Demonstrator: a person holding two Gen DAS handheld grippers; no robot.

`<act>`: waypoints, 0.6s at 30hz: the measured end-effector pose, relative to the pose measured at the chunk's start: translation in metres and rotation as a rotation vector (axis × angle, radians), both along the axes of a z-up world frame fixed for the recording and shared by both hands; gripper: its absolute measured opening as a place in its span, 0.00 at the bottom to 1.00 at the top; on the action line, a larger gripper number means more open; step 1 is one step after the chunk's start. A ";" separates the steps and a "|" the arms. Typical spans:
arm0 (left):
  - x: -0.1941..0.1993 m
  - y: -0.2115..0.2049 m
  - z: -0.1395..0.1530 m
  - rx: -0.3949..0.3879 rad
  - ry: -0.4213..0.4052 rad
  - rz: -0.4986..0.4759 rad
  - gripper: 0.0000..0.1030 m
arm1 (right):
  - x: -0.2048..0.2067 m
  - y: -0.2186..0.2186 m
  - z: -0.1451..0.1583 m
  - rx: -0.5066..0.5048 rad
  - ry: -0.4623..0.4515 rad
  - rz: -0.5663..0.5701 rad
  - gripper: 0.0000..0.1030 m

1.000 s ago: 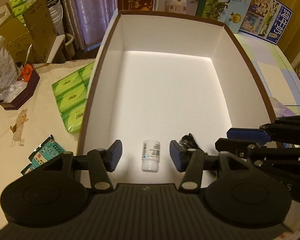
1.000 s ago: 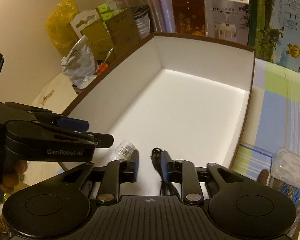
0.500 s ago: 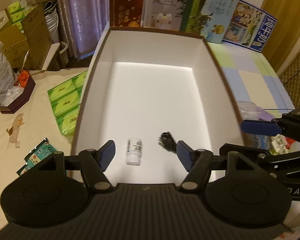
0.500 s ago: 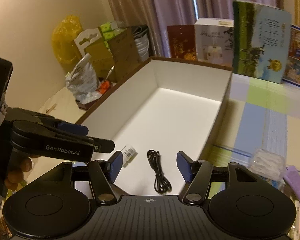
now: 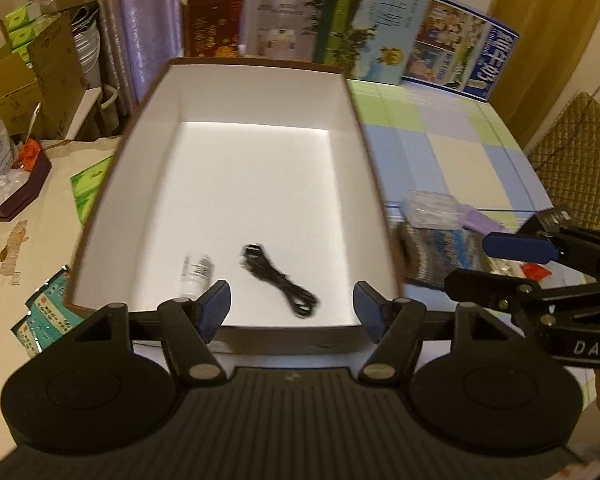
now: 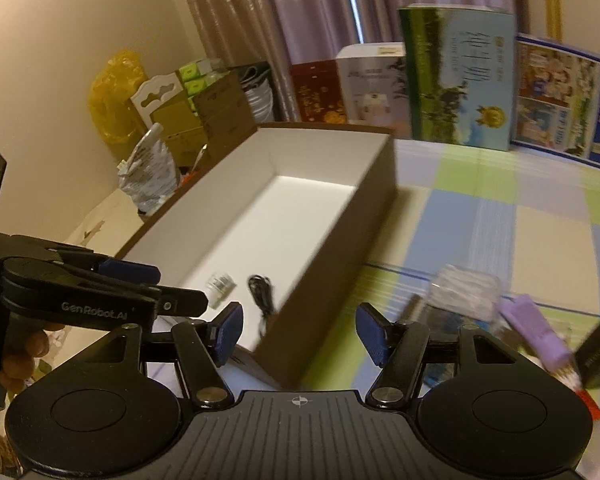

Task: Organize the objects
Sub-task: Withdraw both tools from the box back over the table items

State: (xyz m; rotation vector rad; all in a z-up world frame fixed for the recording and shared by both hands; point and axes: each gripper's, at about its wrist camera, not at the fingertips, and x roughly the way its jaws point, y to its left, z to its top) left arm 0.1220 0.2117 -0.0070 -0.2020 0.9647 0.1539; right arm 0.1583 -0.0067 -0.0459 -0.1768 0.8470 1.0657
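A white-lined brown box [image 5: 252, 92] fills the middle of the left wrist view. On its floor, near the front wall, a small white bottle [image 5: 196, 274] lies on its side, and a coiled black cable [image 5: 278, 280] lies just to its right. My left gripper [image 5: 292, 304] hangs open above the box's front edge and holds nothing. The right gripper [image 5: 500, 266] shows at the right edge. In the right wrist view my right gripper [image 6: 300, 324] is open and empty over the box's near corner [image 6: 328, 268]. The bottle [image 6: 220, 286], the cable [image 6: 262, 296] and the left gripper [image 6: 156, 288] also appear there.
To the right of the box lie a clear plastic container [image 5: 430, 208], a purple item [image 5: 482, 222] and a patterned pouch [image 5: 432, 252]. To its left are green tissue packs [image 5: 88, 184], teal packets [image 5: 44, 316] and a brown tray [image 5: 16, 196]. Tall cartons [image 5: 284, 20] stand behind.
Both grippers have drawn back and upward out of the box with their jaws wider. The right gripper has let go of the cable, which now lies on the floor beside the bottle.
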 end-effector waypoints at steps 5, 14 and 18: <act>0.004 -0.041 0.004 -0.008 -0.010 -0.039 0.62 | 0.009 -0.042 0.002 -0.009 0.001 -0.037 0.58; 0.019 -0.117 0.001 -0.025 -0.013 -0.118 0.62 | 0.034 -0.125 0.003 -0.031 0.001 -0.149 0.59; 0.026 -0.142 -0.004 -0.031 -0.007 -0.140 0.62 | 0.044 -0.157 0.000 -0.049 0.009 -0.203 0.59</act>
